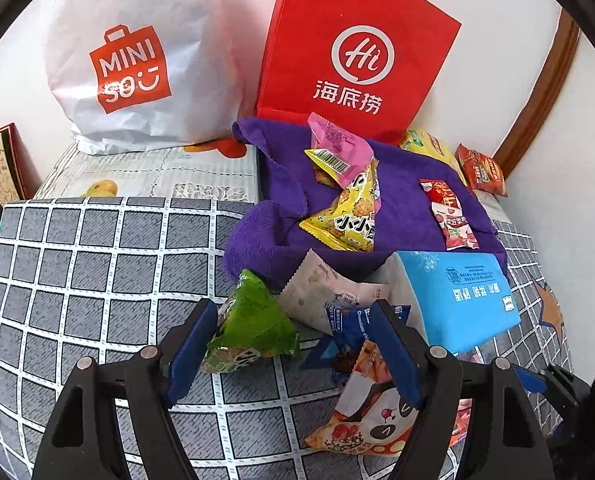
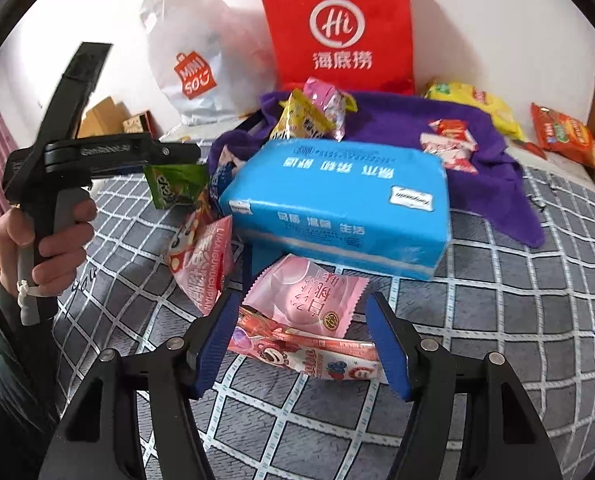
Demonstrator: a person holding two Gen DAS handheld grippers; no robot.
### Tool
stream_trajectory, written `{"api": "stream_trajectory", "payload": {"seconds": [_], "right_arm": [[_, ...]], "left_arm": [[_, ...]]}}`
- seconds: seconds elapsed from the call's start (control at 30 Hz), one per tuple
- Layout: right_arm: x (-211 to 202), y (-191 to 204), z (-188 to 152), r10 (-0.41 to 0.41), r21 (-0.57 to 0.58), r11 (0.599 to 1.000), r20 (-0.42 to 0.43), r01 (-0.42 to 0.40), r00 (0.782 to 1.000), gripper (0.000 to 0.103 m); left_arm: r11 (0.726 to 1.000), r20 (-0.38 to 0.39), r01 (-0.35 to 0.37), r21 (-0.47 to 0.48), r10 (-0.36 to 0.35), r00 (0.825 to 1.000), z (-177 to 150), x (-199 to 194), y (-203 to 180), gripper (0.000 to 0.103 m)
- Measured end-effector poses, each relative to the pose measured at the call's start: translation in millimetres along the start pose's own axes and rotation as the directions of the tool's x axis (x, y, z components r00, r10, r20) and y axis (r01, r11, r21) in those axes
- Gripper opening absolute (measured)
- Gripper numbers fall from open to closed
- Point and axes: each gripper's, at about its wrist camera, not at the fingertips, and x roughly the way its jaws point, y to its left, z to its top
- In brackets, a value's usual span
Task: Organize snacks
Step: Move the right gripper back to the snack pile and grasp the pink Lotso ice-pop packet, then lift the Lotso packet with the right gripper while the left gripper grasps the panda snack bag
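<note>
two grippers reach in: left gripper (image 1: 293,344), jaws wide, at the green snack packet (image 1: 253,324); right gripper (image 2: 303,342), jaws wide, around the pink peach packet (image 2: 303,294) before the blue tissue pack (image 2: 337,200). next: close, lift.

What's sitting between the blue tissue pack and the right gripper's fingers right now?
In the right wrist view, a pink peach-print snack packet lies on the checked cover just in front of the blue tissue pack, reaching in between the open right gripper fingers, atop a strawberry-print wrapper.
</note>
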Motion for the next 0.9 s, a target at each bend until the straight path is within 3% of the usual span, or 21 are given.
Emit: {"api": "stream_trajectory", "payload": {"seconds": [0.13,0.23,0.37,0.5,0.6,0.63,0.7,0.77,0.9], "right_arm": [[10.8,1.3,-3.2,-0.028,-0.027,0.999,-0.091,0.026,0.995,0.065],[6.3,5.6,-13.8,0.007,-0.031,0.999,-0.146,-0.012,0.989,0.065],[-0.7,22.6,-26.6,0.032,-0.079,0.996,-0.157,-0.044,0.987,0.065],[6.9,45.7,-36.9,0.006,-0.171,0.985,-0.174,-0.036,0.985,0.065],[16.1,53.7,-42.8,-0.053,-0.226,0.974,-0.162,0.015,0.985,0.065],[14.5,55.1,-43.5,-0.057,-0.232,0.972,-0.149,0.021,0.987,0.062],[8.4,54.8,-46.2,-0.054,-0.220,0.975,-0.127,0.025,0.990,0.026],[-2.5,51.5,-50.6,-0.065,-0.198,0.979,-0.103,0.044,0.993,0.021],[-27.5,39.0,-56.7,-0.108,-0.148,0.983,-0.020,0.104,0.994,0.021]], "left_arm": [[1.000,0.010,0.028,-0.012,-0.028,1.000,-2.8,-3.1,3.2,0.077],[0.998,0.013,0.053,-0.046,-0.052,0.999,-1.5,-4.4,8.4,0.077],[0.997,0.018,0.061,-0.051,-0.060,0.998,-1.8,-6.2,9.2,0.077],[0.997,0.012,0.057,-0.045,-0.057,0.998,-3.2,-5.5,8.2,0.077],[0.997,0.013,0.054,-0.046,-0.054,0.998,-4.5,-6.3,9.4,0.077],[0.997,0.013,0.054,-0.048,-0.053,0.998,-4.6,-6.5,9.6,0.077],[0.997,0.014,0.054,-0.051,-0.053,0.998,-4.6,-7.6,9.9,0.077],[0.997,0.016,0.055,-0.050,-0.055,0.998,-4.9,-8.4,9.5,0.077],[0.998,0.008,0.061,-0.033,-0.061,0.998,-6.6,-8.8,5.1,0.077]]}}
